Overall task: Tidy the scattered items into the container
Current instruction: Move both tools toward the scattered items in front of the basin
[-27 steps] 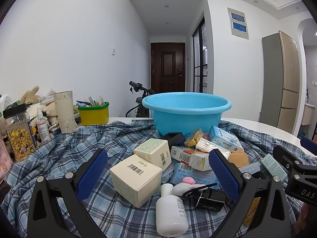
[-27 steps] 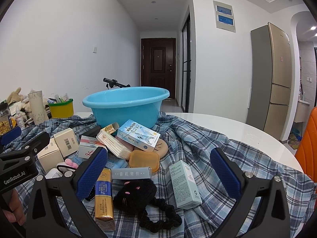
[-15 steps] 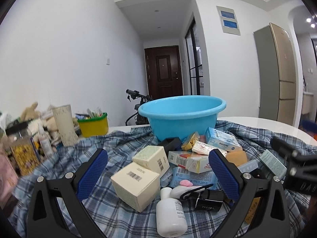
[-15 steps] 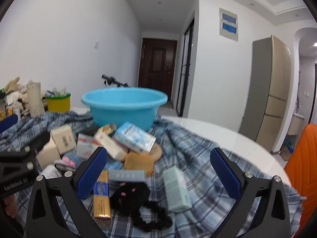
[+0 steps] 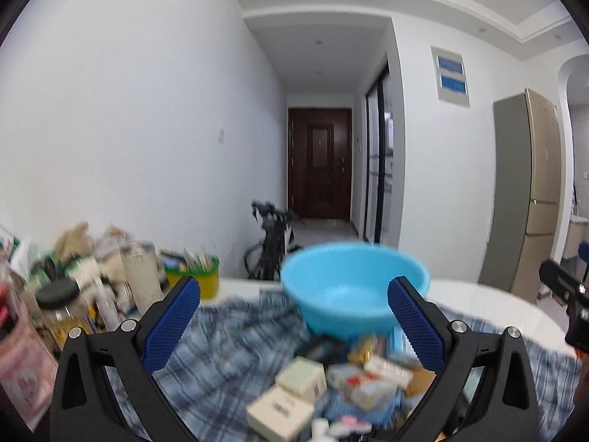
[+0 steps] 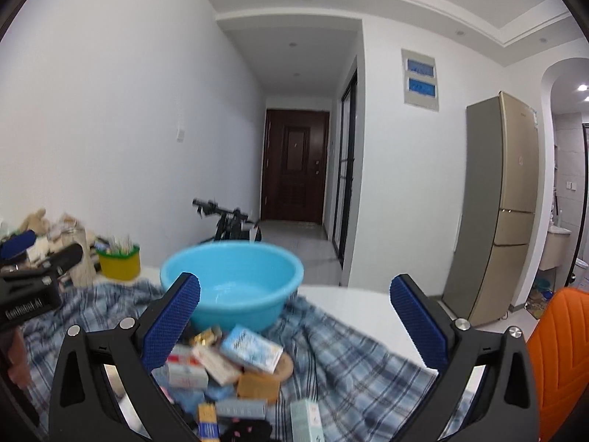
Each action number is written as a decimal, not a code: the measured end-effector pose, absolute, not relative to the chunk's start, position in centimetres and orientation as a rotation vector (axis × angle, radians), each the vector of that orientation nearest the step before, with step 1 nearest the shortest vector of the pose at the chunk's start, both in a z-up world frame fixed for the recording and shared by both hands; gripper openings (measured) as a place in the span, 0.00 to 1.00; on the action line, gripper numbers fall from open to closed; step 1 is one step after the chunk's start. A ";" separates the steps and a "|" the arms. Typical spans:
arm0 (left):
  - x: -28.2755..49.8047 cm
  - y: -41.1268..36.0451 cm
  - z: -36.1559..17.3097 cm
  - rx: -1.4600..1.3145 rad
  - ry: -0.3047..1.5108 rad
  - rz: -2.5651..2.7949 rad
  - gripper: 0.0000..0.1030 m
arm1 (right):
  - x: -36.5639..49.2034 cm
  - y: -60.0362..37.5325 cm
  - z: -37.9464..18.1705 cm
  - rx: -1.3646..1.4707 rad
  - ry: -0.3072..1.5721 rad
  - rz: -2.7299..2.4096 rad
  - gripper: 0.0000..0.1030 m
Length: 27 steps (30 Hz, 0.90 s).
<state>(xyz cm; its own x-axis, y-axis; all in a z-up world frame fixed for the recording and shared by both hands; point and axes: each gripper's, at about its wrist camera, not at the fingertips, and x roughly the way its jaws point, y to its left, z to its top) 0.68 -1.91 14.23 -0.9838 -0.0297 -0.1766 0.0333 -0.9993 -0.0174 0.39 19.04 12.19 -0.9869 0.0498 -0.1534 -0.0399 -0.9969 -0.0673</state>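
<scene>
both views have swung upward since a moment ago: the pile of boxes (image 5: 331, 386) that filled the middle of each frame now sits low at the bottom edge, and the blue basin (image 5: 353, 287) has dropped toward the centre, so we can see into its bare bottom. we read this as both hands lifting and pulling back from the heap, not reaching in. the left gripper (image 5: 294, 328) is released, its jaws spread wide with nothing between them, and the right gripper (image 6: 294, 328) stands the same way, empty. the blur in the left view suggests that hand is mid-motion. for the task, nothing has gone in yet: the basin stands at the far side of the checked cloth (image 6: 349, 368) on the surface, and the boxes, the tan soap (image 6: 257, 386) and the other small things all lie on the cloth just in front of it. we judge that the first pick has not begun.
</scene>
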 end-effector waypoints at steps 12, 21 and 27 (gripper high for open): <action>-0.4 -3.8 17.9 0.376 0.162 -3.124 1.00 | -0.3 19.2 13.8 -0.346 -0.062 3.126 1.00; -4.0 -2.9 13.9 0.850 -0.020 -3.066 1.00 | -2.5 19.7 10.9 -0.654 -0.047 3.078 1.00; -4.7 -3.5 9.9 1.018 -0.001 -3.063 1.00 | -2.5 20.6 7.9 -0.797 0.026 3.083 1.00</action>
<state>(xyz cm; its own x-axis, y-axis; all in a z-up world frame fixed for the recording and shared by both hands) -4.74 -3.47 9.90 -0.7976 0.0819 -0.5977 -0.0824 -0.9962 -0.0265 -2.52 20.55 7.87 -0.8740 -0.0453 -0.4838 0.0372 -0.9990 0.0263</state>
